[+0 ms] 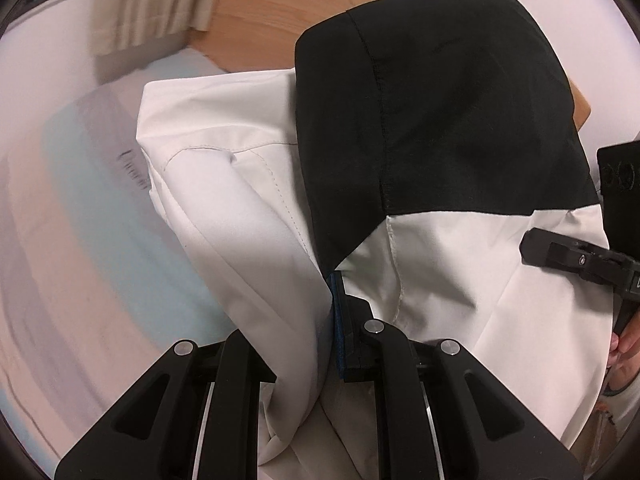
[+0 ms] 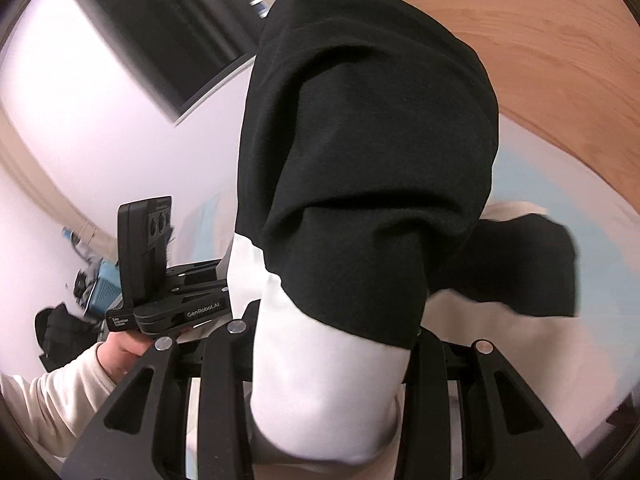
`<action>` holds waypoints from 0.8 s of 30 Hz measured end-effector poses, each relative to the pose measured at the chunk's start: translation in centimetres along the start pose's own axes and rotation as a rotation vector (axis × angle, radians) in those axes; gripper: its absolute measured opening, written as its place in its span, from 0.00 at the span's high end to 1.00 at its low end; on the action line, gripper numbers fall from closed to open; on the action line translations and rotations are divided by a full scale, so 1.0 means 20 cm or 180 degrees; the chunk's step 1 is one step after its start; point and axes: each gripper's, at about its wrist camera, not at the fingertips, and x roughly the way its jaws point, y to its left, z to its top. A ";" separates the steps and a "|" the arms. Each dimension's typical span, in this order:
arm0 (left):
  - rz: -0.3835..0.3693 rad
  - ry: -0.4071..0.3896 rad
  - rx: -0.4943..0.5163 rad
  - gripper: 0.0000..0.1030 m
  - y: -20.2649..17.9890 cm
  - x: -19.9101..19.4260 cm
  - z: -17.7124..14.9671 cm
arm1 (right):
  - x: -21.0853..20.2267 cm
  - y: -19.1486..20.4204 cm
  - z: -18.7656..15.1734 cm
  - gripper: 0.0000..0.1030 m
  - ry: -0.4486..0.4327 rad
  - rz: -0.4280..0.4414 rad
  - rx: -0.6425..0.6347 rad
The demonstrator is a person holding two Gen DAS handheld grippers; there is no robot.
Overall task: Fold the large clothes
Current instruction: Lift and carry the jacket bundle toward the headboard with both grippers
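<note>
A large black-and-white garment (image 1: 420,152) hangs in the air above the bed, held by both grippers. My left gripper (image 1: 332,320) is shut on a fold of its white cloth, with the blue pad (image 1: 340,320) pressed against it. My right gripper (image 2: 336,352) is shut on the garment (image 2: 360,160), whose white and black cloth drapes over the fingers and hides the tips. The right gripper also shows in the left wrist view (image 1: 576,256) at the garment's right edge. The left gripper shows in the right wrist view (image 2: 180,304), held by a hand.
A bed sheet with pastel stripes (image 1: 80,240) lies below. A wooden headboard (image 1: 272,12) and beige curtain (image 1: 148,4) stand behind. A dark window (image 2: 160,28) and scattered items on the floor (image 2: 80,292) are at the left in the right wrist view.
</note>
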 end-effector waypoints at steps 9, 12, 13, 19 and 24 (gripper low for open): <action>0.0209 0.0273 0.0275 0.87 -0.30 0.62 0.16 | 0.10 -0.68 0.07 0.67 0.0172 -0.0533 0.0234; 0.0357 0.0432 0.0302 0.87 -0.25 0.83 0.15 | 0.24 -0.92 0.03 0.67 0.0354 -0.0703 0.0356; 0.0382 0.0473 0.0271 0.87 -0.27 0.86 0.11 | 0.26 -0.97 0.01 0.67 0.0384 -0.0717 0.0394; 0.0566 0.0629 0.0118 0.87 -0.14 1.05 0.04 | 0.41 -1.16 -0.02 0.65 0.0469 -0.0808 0.0325; 0.0646 0.0794 0.0220 0.87 0.00 1.20 0.05 | 0.50 -1.23 0.00 0.60 0.0592 -0.0962 0.0239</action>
